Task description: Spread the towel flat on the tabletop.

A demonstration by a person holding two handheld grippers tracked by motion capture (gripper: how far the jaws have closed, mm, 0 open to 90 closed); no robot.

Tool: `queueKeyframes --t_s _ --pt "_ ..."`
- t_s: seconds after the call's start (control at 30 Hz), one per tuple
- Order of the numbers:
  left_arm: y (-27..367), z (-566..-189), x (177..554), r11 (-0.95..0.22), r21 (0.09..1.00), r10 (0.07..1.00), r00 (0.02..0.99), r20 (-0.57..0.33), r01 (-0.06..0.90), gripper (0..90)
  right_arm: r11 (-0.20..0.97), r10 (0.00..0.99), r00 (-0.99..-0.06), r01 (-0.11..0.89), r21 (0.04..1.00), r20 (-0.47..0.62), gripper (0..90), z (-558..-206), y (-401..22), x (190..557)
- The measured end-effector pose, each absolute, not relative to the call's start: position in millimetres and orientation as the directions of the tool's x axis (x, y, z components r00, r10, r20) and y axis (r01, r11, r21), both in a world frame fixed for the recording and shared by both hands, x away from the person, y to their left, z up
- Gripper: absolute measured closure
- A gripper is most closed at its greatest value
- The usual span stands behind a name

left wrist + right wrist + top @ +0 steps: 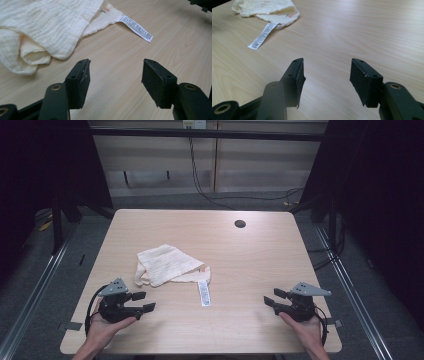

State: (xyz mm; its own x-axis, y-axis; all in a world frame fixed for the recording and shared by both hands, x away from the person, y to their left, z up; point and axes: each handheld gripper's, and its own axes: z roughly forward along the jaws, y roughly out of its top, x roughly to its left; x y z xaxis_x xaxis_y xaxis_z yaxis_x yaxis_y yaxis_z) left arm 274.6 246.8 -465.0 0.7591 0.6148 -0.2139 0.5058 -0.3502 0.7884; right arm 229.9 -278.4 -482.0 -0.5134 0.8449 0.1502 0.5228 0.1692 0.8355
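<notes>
Crinkled cream muslin cloth (167,264), its printed paper-like tag (204,293), on smooth matt wood table (260,270)

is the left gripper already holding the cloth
No, the left gripper has its jaws open over bare table, apart from the cloth.

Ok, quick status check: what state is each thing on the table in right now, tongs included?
Cloth: crumpled, loosely folded over itself, lying on the table, untouched.
Care label: lying flat on the wood, attached at the cloth's edge.
Left tongs: open, nothing between the jaws, short of the cloth.
Right tongs: open, nothing between the jaws, well away from the cloth.
</notes>
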Motion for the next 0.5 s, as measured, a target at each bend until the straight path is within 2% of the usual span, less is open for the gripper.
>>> queueKeyframes --t_s 0.07,0.13,0.2,0.27,0.37,0.5 --pt "247.0 -464.5 275.5 -0.359 0.79 0.615 0.763 -0.2 0.496 45.8 0.186 0.845 -0.517 0.52 0.834 0.134 41.4 -482.4 -275.6 230.2" --pt "245.7 -464.3 275.9 -0.358 0.79 0.619 0.76 -0.198 0.498 46.6 0.172 0.844 -0.513 0.536 0.826 0.158 38.9 -483.6 -274.4 230.6" --pt "244.7 -463.6 276.7 -0.364 0.789 0.621 0.76 -0.191 0.495 47.9 0.181 0.836 -0.527 0.531 0.828 0.155 40.3 -483.5 -274.4 230.0" --pt "243.4 -462.5 277.0 -0.363 0.792 0.629 0.756 -0.179 0.49 47.6 0.171 0.835 -0.525 0.531 0.83 0.164 39.9 -483.3 -274.3 229.4" --pt "242.2 -461.2 277.9 -0.346 0.803 0.61 0.766 -0.201 0.486 41.3 0.18 0.829 -0.534 0.535 0.825 0.166 38.8 -483.7 -273.3 229.0" --pt "238.2 -462.3 279.0 -0.352 0.795 0.599 0.772 -0.213 0.493 40.3 0.194 0.826 -0.539 0.545 0.816 0.164 37.9 -484.3 -271.9 228.6"
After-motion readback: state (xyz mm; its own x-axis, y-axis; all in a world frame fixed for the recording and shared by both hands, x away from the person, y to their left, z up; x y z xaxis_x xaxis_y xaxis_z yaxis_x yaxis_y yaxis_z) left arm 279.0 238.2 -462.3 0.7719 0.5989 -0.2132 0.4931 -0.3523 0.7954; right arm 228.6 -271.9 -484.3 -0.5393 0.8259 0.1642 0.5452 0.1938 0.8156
